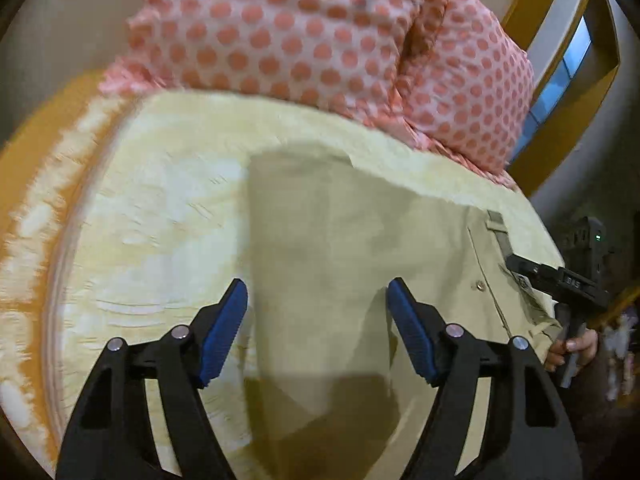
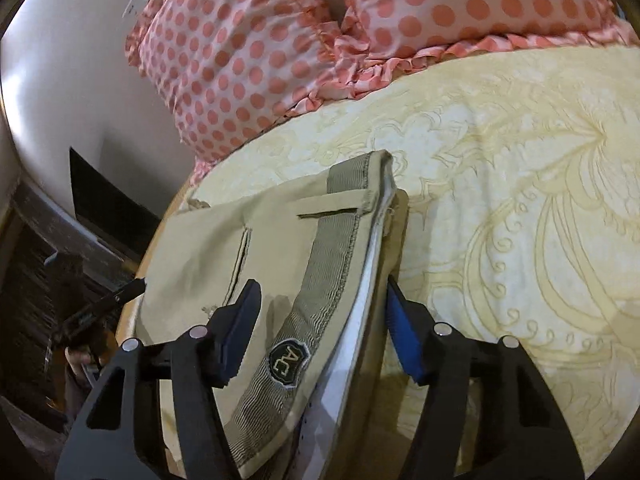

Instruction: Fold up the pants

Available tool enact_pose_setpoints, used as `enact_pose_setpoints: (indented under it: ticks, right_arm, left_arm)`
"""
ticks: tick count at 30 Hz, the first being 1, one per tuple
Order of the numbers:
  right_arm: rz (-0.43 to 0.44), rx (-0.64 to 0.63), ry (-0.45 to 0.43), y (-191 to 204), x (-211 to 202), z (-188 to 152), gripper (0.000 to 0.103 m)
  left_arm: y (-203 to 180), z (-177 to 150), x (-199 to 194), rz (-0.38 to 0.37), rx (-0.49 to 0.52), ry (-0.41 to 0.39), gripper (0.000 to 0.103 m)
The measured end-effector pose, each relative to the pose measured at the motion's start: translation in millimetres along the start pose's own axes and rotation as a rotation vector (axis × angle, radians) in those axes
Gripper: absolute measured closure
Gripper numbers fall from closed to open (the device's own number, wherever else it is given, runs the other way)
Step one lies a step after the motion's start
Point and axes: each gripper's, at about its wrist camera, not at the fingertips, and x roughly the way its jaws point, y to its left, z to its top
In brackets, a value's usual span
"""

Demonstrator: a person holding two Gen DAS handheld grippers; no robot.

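Khaki pants (image 1: 340,240) lie folded on a pale yellow patterned bedspread (image 1: 160,200). My left gripper (image 1: 316,300) is open just above the folded cloth, one blue pad on each side of it. My right gripper (image 2: 320,300) is open over the waistband (image 2: 332,256), which shows its grey inner band and a dark "AC" label (image 2: 287,361). The right gripper also shows in the left wrist view (image 1: 516,266) at the pants' pocket edge, with the hand that holds it.
Pink polka-dot pillows (image 2: 256,64) lie at the head of the bed, behind the pants. A white wall (image 2: 60,100) and dark furniture (image 2: 36,264) stand left of the bed. An orange bed edge (image 1: 36,152) runs along the left.
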Motion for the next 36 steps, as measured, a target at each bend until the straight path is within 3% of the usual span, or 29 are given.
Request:
enact_pose_setpoints:
  ticks: [4, 8, 10, 11, 12, 15, 16, 18, 20, 22, 26, 28, 31, 33, 35, 36]
  right_arm:
    - [0.008, -0.009, 0.004, 3, 1, 2, 0.039]
    - [0.051, -0.063, 0.056, 11, 4, -3, 0.042]
    - [0.054, -0.071, 0.070, 10, 5, -4, 0.054]
    - [0.099, -0.056, 0.094, 7, 7, -6, 0.070]
    - [0.128, -0.041, 0.097, 4, 5, -7, 0.077]
    - [0.190, -0.006, 0.097, -2, 3, -5, 0.084]
    - [0.206, 0.007, 0.096, -2, 3, -3, 0.085]
    - [0.241, 0.023, 0.086, -3, 3, 3, 0.087]
    - [0.250, 0.015, 0.074, 0, 3, 12, 0.088]
    - [0.247, -0.019, 0.050, 6, 2, 26, 0.088]
    - [0.209, -0.062, -0.033, 13, -5, 64, 0.090]
    - [0.169, -0.066, -0.086, 11, -6, 84, 0.090]
    - [0.030, -0.054, -0.123, -6, 5, 111, 0.089]
    - [-0.111, -0.026, -0.080, -20, 16, 118, 0.075]
    - [-0.203, 0.002, -0.082, -31, 6, 114, 0.070]
    - [-0.191, -0.002, -0.120, -32, -5, 110, 0.069]
  left_arm:
    - [-3, -10, 17, -0.007, -0.003, 0.040, 0.020]
    - [-9, -9, 23, 0.007, 0.028, 0.077, 0.019]
    - [-11, -9, 24, 0.016, 0.038, 0.108, 0.019]
    - [-10, -8, 23, 0.013, 0.033, 0.134, 0.020]
    - [-10, -7, 23, 0.010, 0.028, 0.144, 0.022]
    - [-8, -10, 20, 0.019, 0.012, 0.170, 0.025]
    - [-9, -11, 19, 0.037, 0.009, 0.164, 0.033]
    - [-9, -12, 17, 0.077, 0.005, 0.135, 0.068]
    - [-2, -8, 15, 0.040, -0.024, 0.128, 0.090]
    - [-1, 4, 14, 0.018, -0.025, 0.109, 0.096]
    - [-28, 42, 20, 0.080, 0.103, 0.010, 0.096]
    - [-34, 65, 28, 0.076, 0.103, -0.039, 0.096]
    - [-40, 95, 59, 0.148, 0.126, -0.084, 0.092]
    - [-42, 104, 87, 0.260, 0.160, -0.065, 0.079]
    - [-38, 103, 88, 0.281, 0.130, -0.057, 0.075]
    - [-38, 99, 78, 0.282, 0.118, -0.087, 0.073]
